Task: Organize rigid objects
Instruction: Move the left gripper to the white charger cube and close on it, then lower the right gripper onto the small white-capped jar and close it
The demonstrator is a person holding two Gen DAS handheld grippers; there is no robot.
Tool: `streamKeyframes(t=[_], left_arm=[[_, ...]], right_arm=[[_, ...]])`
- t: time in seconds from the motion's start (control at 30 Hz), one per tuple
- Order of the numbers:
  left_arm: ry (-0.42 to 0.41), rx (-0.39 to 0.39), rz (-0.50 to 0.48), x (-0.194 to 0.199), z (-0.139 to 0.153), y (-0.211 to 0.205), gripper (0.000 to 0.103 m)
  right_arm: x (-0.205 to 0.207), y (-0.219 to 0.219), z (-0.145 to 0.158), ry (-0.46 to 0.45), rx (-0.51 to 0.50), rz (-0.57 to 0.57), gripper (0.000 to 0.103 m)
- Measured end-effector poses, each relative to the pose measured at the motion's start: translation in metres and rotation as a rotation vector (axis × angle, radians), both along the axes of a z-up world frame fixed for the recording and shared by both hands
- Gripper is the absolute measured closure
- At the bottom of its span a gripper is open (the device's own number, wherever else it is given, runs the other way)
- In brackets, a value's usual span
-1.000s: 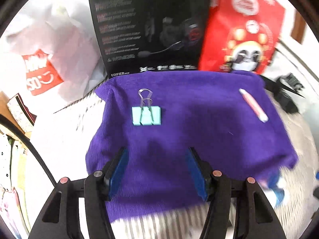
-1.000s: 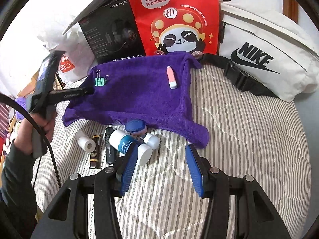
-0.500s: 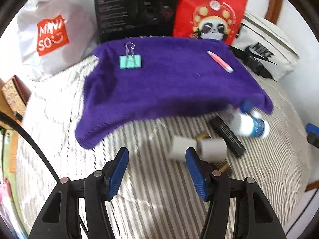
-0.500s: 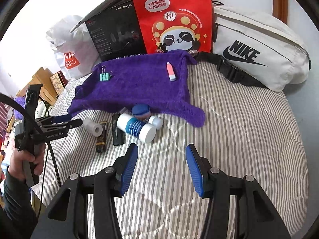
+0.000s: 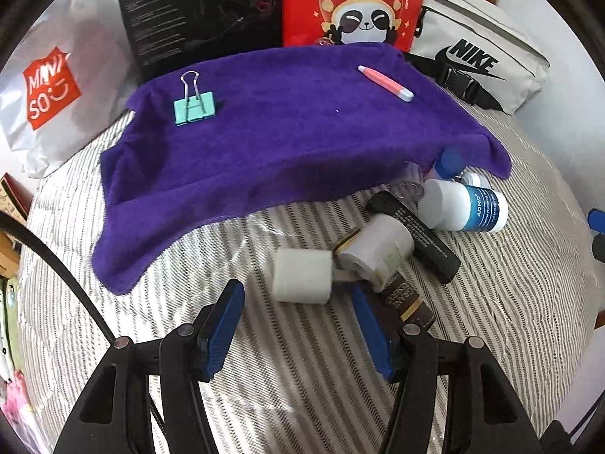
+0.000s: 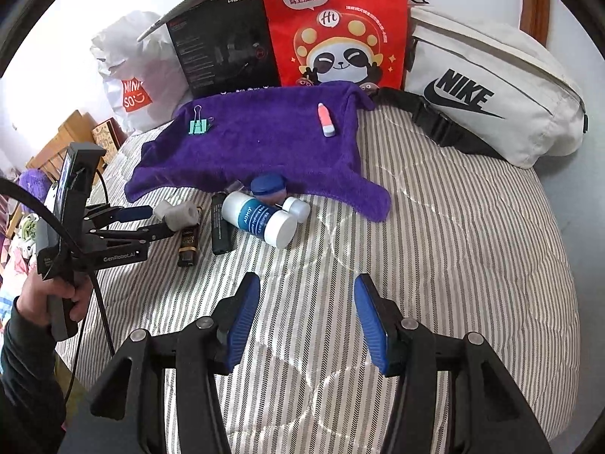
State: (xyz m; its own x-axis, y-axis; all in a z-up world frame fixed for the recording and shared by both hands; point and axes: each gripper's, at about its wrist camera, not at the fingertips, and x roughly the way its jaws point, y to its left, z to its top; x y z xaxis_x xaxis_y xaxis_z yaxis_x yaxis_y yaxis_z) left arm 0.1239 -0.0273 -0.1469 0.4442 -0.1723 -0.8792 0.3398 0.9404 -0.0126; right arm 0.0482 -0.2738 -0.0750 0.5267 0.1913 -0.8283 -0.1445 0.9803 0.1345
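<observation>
A purple towel [image 5: 287,143] [image 6: 257,147] lies on the striped bed, with a mint binder clip [image 5: 194,108] [image 6: 198,125] and a pink tube [image 5: 385,84] [image 6: 327,121] on it. At its near edge lies a cluster: two white rolls [image 5: 302,280] [image 5: 378,253], a black tube [image 5: 414,236], a brown-gold tube [image 5: 406,302], a white bottle with a blue label [image 5: 461,208] [image 6: 261,219] and a blue cap [image 6: 268,185]. My left gripper [image 5: 297,314] [image 6: 160,221] is open, the nearer roll [image 6: 177,213] just ahead of its tips, untouched. My right gripper [image 6: 306,317] hangs open over bare bedding.
Behind the towel stand a black headset box [image 5: 200,11], a red panda bag [image 6: 336,26] and a white shopping bag [image 5: 53,87]. A white Nike waist bag [image 6: 491,102] lies at the back right. A hand [image 6: 45,299] holds the left gripper's handle; wooden furniture [image 6: 56,151] is beyond the bed's left edge.
My left gripper drew back from over the towel and sank toward the white roll in the cluster. My right gripper pulled back slightly from the cluster, then held still.
</observation>
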Motion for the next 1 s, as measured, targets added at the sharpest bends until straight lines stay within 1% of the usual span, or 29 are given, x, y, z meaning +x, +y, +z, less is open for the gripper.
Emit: streamKeyframes(t=[0.17,0.27,0.33,0.4,0.63,0.7,0.83,0.9,1.0], left_arm=[[-0.003,-0.003,0.017,0.003,-0.004,-0.006,0.045],[-0.005,0.013,0.030,0.005,-0.008,-0.007,0.046],[-0.015,0.005,0.034,0.005,-0.008,-0.004,0.057],[-0.012,-0.004,0.037,0.004,-0.008,0.000,0.059],[-0.017,-0.012,0.073,0.002,-0.009,0.023,0.059],[-0.022,-0.016,0.081,0.002,-0.009,0.023,0.059],[-0.032,0.007,0.101,0.003,-0.010,0.016,0.055],[-0.032,0.014,0.120,0.005,-0.011,0.014,0.055],[-0.041,0.009,0.121,0.004,-0.011,0.013,0.056]], right_arm=[[0.005,-0.002,-0.006,0.021,-0.001,-0.007,0.051],[0.007,-0.001,-0.009,0.030,-0.007,-0.004,0.051],[0.007,0.000,-0.010,0.035,-0.010,0.001,0.051],[0.007,0.002,-0.012,0.039,-0.010,0.007,0.051],[0.010,0.004,-0.018,0.052,-0.018,0.020,0.051],[0.013,0.004,-0.020,0.060,-0.018,0.020,0.051],[0.018,0.006,-0.023,0.066,-0.014,0.018,0.051],[0.021,0.006,-0.024,0.067,-0.006,0.014,0.051],[0.029,0.008,-0.026,0.068,0.019,0.017,0.051]])
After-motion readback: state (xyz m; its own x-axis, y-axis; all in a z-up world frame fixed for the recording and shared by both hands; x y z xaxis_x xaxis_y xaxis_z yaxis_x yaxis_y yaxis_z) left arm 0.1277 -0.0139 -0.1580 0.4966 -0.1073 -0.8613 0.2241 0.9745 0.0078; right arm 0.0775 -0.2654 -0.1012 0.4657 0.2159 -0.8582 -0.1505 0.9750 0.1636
